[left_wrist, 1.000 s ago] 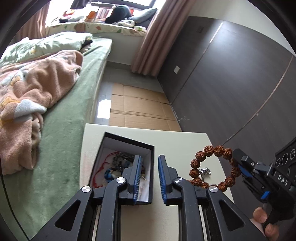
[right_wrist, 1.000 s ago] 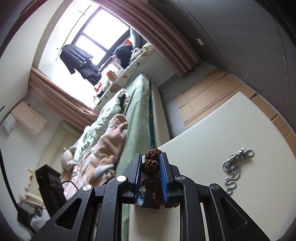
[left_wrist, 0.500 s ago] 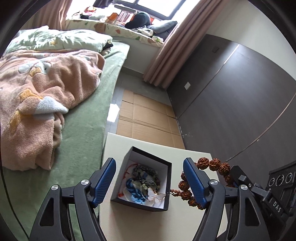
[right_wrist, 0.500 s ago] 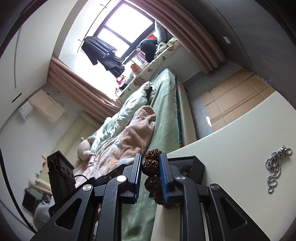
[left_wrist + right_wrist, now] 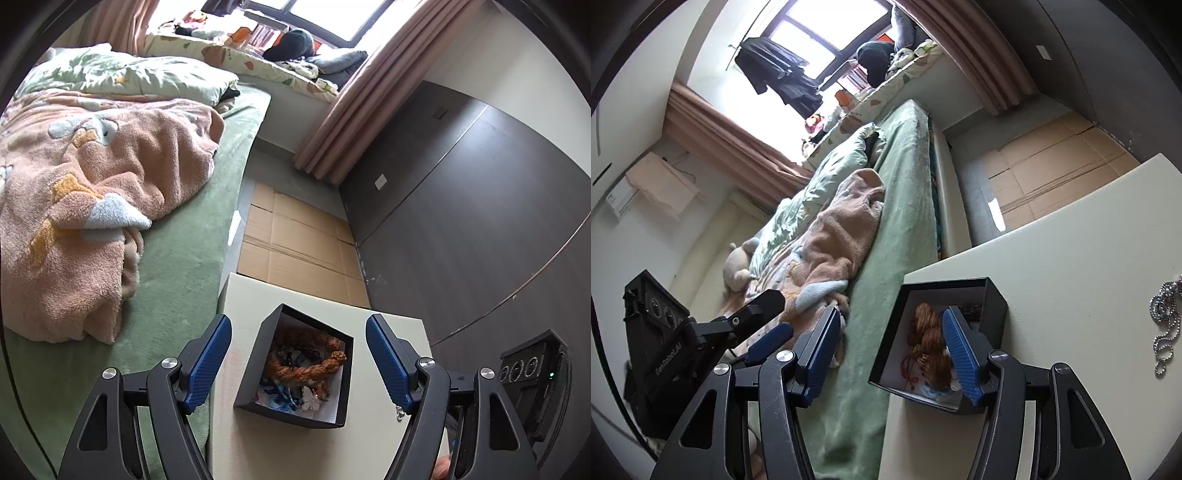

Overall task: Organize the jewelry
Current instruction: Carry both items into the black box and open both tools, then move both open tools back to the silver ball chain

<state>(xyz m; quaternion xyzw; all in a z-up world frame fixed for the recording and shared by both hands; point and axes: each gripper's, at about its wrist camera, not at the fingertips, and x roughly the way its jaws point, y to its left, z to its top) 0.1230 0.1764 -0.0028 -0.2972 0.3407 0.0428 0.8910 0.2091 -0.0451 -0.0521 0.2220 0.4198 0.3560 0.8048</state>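
Nearest the left wrist camera, the left gripper stands released, its blue pads wide apart on either side of the black box without touching it. That box sits on the pale desk, close to its left edge by the bed. Inside lies the brown bead bracelet, blurred, on top of blue and white pieces and a red cord. From the right wrist view, the right gripper is opening, with nothing pressed between its pads; the bracelet shows below them in the box, free of both pads. To the right on the desk, well apart from the box, lies a silver chain. Left of the desk runs the green bed with a peach blanket heaped on it. Farther off, flattened cardboard covers the floor, then a dark panelled wall, pink curtains and a bright window.
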